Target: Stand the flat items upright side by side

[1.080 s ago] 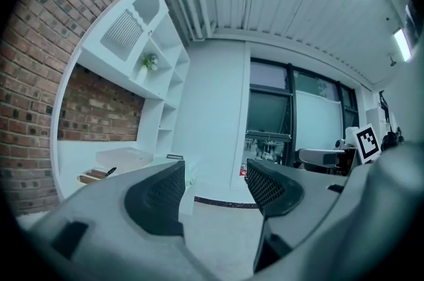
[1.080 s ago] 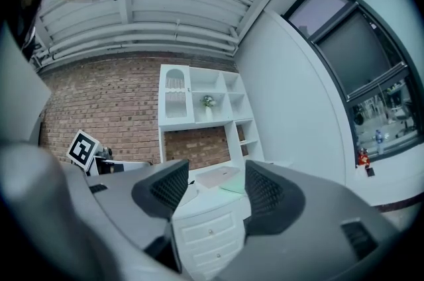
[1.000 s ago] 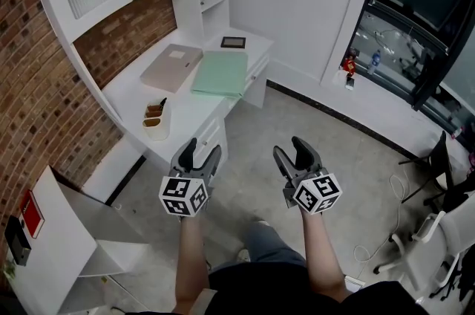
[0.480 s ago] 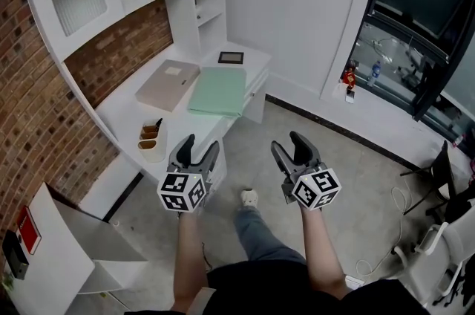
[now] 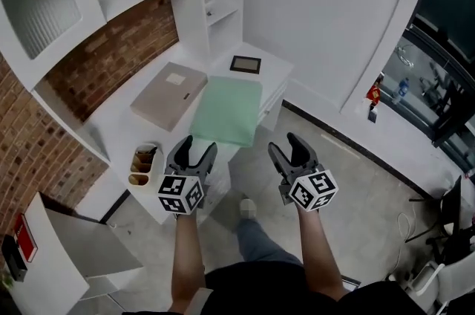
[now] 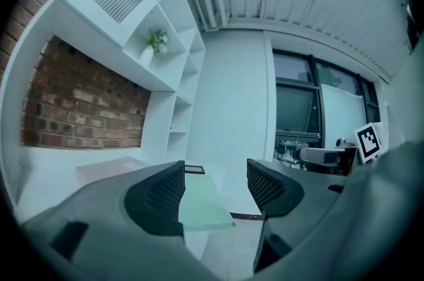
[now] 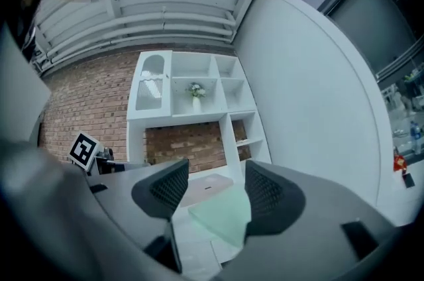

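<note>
Since the earlier frames the white counter (image 5: 111, 117) has come closer, and both grippers now reach its near edge instead of hanging over open floor. At the counter's near left corner stands a rounded cream pot (image 5: 144, 166) with brown contents. Farther back lies a flat beige folder (image 5: 169, 86), matte and rectangular, under the rough red brick wall (image 5: 111, 53). The left gripper (image 5: 197, 148) has its jaws wide apart with nothing between its ribbed dark pads. Just beyond it a pale green folder (image 5: 231, 110), smooth and thin, lies flat and overhangs the counter's edge. A small black-framed picture (image 5: 245, 65) lies flat at the far end. The right gripper (image 5: 286, 145) is also spread and empty, over grey floor.
</note>
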{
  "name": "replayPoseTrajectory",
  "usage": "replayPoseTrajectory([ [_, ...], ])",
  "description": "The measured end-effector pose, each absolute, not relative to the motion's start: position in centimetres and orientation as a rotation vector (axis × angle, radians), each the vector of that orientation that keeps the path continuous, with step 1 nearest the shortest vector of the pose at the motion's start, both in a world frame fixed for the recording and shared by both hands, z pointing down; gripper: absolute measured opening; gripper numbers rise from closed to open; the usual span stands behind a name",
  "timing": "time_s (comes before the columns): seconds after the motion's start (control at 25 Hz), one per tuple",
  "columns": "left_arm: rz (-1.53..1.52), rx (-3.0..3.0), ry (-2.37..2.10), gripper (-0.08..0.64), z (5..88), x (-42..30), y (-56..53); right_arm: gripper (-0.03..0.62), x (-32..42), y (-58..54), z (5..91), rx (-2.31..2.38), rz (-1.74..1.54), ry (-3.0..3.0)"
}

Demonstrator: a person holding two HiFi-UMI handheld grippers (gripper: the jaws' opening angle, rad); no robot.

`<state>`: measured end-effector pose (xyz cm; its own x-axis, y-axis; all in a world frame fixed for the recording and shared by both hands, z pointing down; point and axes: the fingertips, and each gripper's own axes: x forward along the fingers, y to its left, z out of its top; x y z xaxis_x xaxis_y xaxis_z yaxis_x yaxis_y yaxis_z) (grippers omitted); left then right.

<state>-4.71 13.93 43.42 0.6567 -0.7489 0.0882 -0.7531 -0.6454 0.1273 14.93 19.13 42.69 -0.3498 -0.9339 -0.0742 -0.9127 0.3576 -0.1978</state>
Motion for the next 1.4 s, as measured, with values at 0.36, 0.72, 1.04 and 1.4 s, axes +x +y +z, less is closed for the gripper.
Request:
replayPoseTrajectory([
  [0.36, 0.143, 2.574, -1.312, 0.27, 46.4, -2.2, -1.4, 0.245, 18.7, 1.9, 44.4, -1.598, -0.335, 2.491],
  [0.72, 0.218, 2.515, -1.318, 0.275, 49.0, -1.4, -7.9, 0.245, 18.8, -5.7, 47.1, -1.559, -0.449, 2.557],
  [1.04, 0.244, 2.489, -1.305, 0.275, 50.2, -1.8, -11.5, 0.245, 18.7, -9.1, 47.6, -1.581, -0.469, 2.567],
  [1.4, 0.519, 2.42, -1.165, 0.275, 54.5, -0.8, -14.6, 0.245, 19.3, -11.5, 50.2, -1.695, -0.624, 2.532],
])
